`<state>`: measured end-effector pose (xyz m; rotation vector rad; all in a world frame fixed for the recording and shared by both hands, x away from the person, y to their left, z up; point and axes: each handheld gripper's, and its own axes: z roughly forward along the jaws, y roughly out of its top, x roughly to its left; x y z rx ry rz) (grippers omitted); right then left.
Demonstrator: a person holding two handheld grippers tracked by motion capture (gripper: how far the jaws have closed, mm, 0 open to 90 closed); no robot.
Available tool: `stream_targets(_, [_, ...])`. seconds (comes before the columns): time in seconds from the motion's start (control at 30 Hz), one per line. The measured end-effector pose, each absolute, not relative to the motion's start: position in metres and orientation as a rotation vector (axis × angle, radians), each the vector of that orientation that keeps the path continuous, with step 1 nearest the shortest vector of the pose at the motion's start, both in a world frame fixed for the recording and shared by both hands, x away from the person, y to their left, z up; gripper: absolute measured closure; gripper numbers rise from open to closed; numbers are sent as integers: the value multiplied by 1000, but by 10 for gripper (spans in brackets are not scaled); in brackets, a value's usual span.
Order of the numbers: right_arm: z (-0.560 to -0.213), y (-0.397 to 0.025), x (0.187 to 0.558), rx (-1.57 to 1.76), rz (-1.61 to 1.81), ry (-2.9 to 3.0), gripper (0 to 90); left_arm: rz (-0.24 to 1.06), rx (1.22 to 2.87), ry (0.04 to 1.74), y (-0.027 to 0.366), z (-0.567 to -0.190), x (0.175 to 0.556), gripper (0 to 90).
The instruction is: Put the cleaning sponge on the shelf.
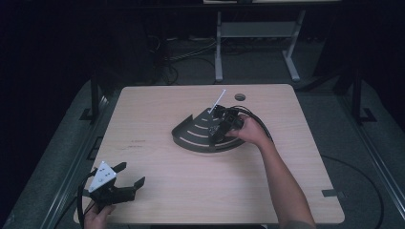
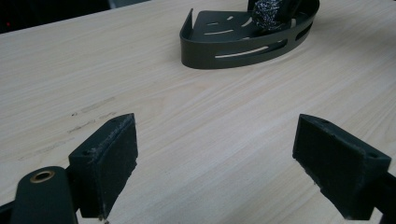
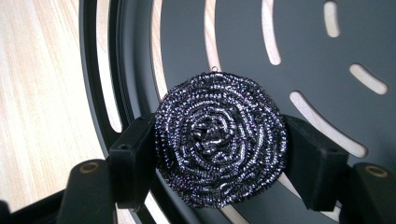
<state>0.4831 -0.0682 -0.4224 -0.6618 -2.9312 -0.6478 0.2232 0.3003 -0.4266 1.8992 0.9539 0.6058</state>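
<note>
From my remote seat I read the right gripper as clamped on the steel wool scourer, its two black jaws pressing the round coil from opposite sides, just over the floor of the dark slotted corner tray that sits near the middle of the worktop. Whether the scourer already rests on the tray or hangs just above it, I cannot tell. I judge the scourer to be very light and springy: it will squash under the pads rather than resist, and its loose wire loops may snag on the pads or catch in the tray's slots. The grip across its widest part, as the right gripper view shows, seems the right hold to me, since the coil's rough surface gives plenty of friction and there is little risk of it slipping. The tray looks like stiff thin metal and light enough to slide if nudged, so I would keep clear of its raised rim. My left gripper is idle at the near left corner of the worktop, jaws spread wide and holding nothing, pointing toward the tray from well apart.
</note>
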Motion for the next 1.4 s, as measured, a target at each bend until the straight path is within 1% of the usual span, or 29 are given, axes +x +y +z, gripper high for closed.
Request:
stream_targets(0.33, [-430,-66,485,-669,-618,-2925,312,608,1896,956,301,-426,223,133])
stream_targets(0.8, [-439,-73,485,-701,-639,-2900,305,604,1899,953,300,-426,223,133])
stream_targets(1.4, [-435,-76,483,-715,-650,-2898,276,604,1897,955,299,-426,224,133])
